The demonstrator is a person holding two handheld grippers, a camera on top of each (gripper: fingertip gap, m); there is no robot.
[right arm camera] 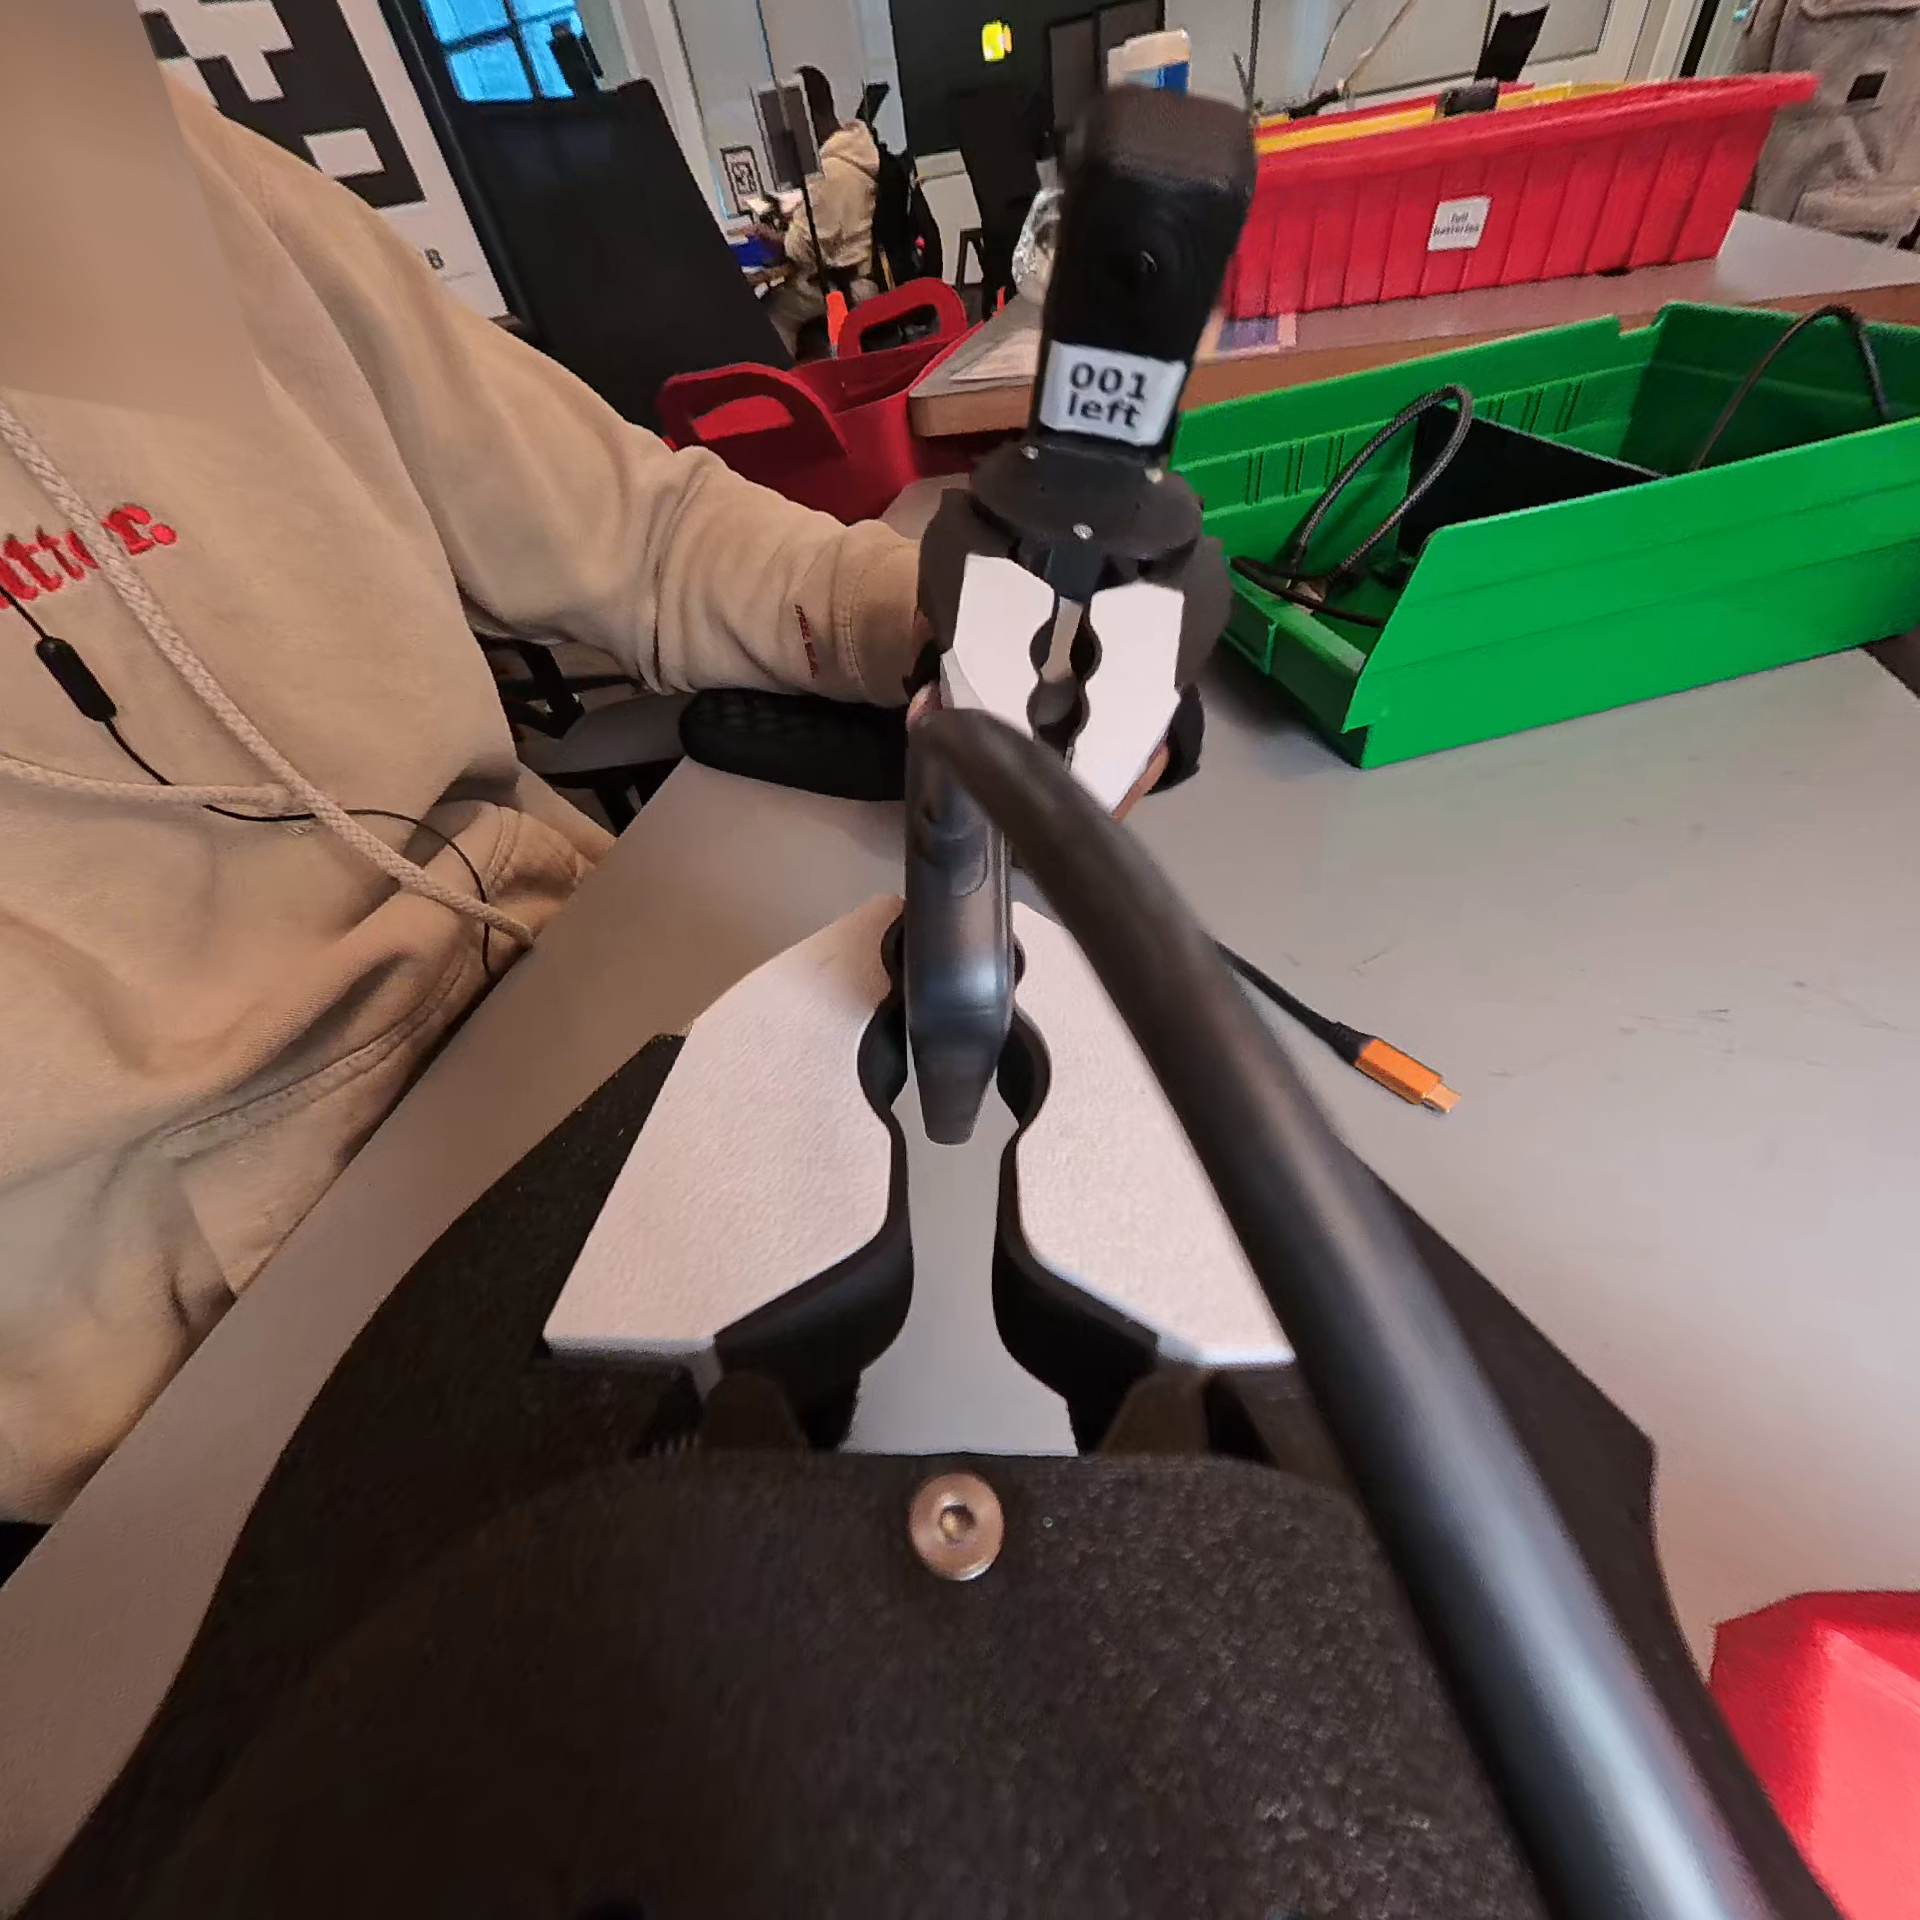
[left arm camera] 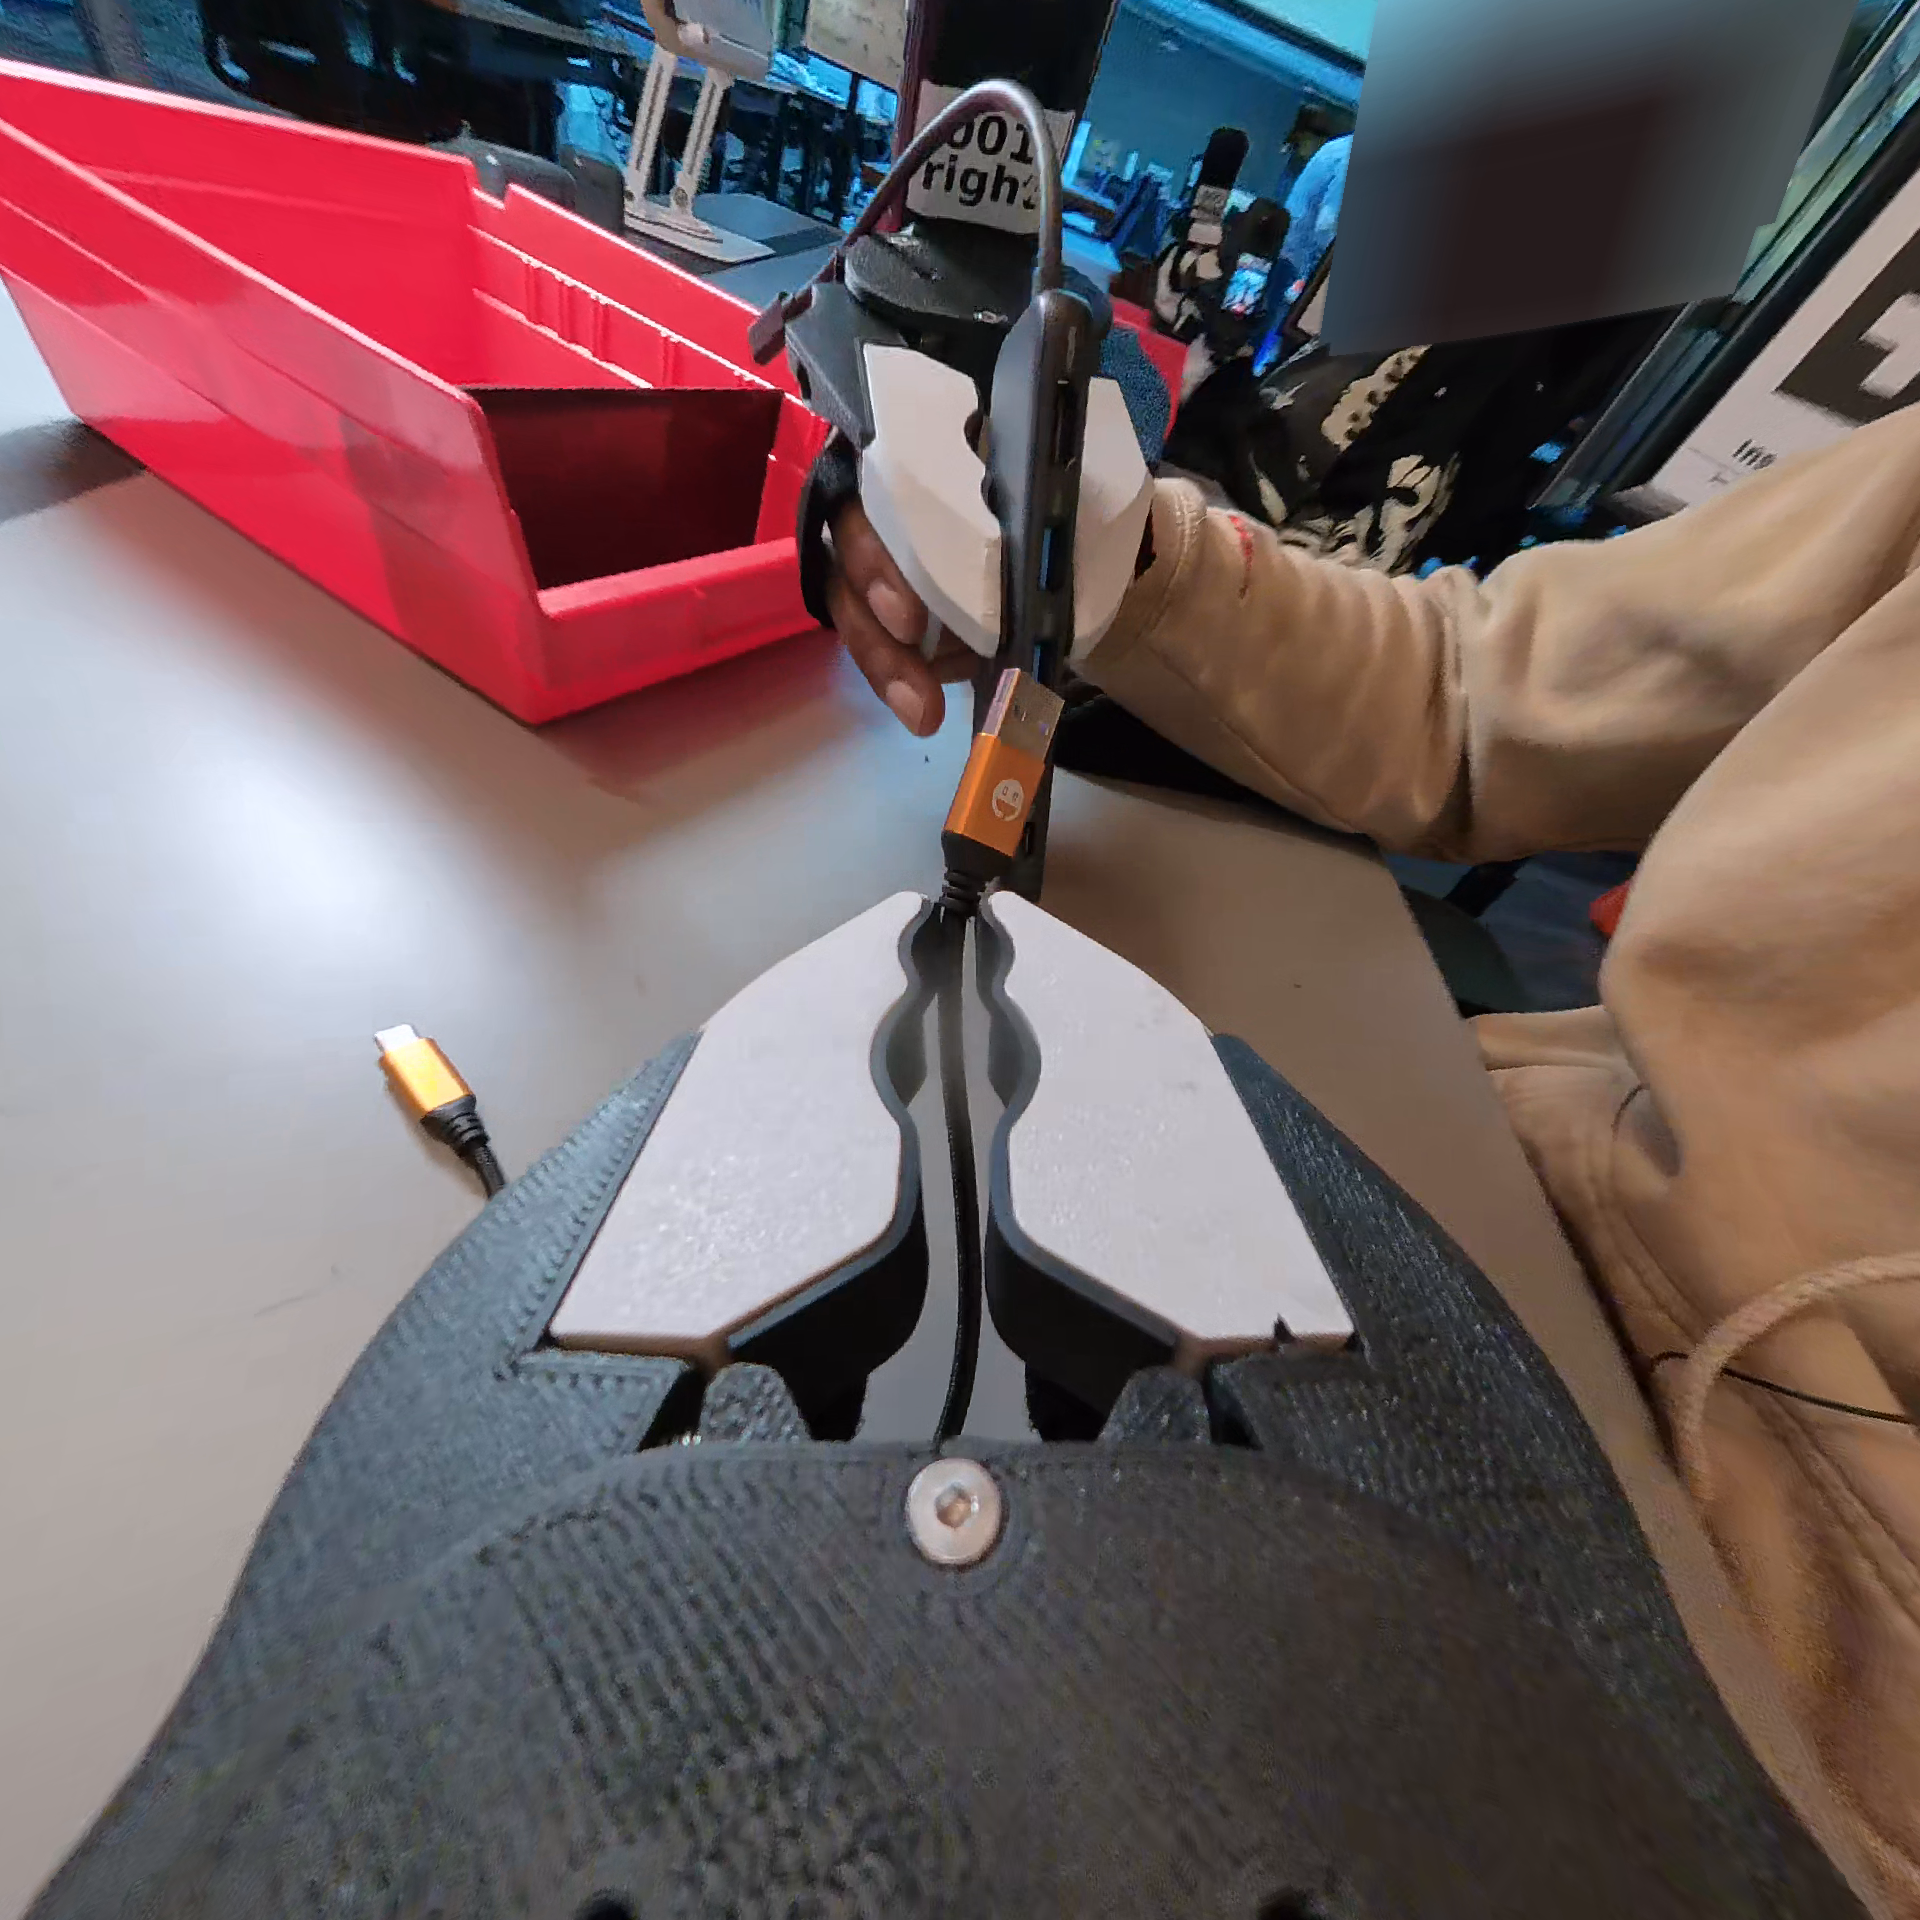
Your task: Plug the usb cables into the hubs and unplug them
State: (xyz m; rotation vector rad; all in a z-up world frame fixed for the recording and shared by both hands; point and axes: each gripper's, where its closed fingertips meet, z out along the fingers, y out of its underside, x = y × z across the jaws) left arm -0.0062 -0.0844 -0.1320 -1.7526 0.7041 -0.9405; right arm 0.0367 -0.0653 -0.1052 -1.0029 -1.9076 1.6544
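Note:
In the left wrist view my left gripper (left arm camera: 961,904) is shut on a black braided cable just behind its orange USB-A plug (left arm camera: 1003,774). The plug's metal tip shows in full and points at the side ports of a dark grey hub (left arm camera: 1039,499). I cannot tell whether tip and hub touch. My right gripper (left arm camera: 1027,639) holds the hub upright opposite. In the right wrist view my right gripper (right arm camera: 954,920) is shut on the hub (right arm camera: 951,987). The hub's own thick black cable (right arm camera: 1247,1091) sweeps past the camera. The left gripper (right arm camera: 1055,727) faces it.
The cable's other end, an orange USB-C plug (left arm camera: 421,1075), lies loose on the grey table (left arm camera: 260,831); it also shows in the right wrist view (right arm camera: 1397,1075). A red bin (left arm camera: 312,364) stands behind it. A green bin (right arm camera: 1610,582) holds more cables. A person's beige sleeve (left arm camera: 1455,675) is close.

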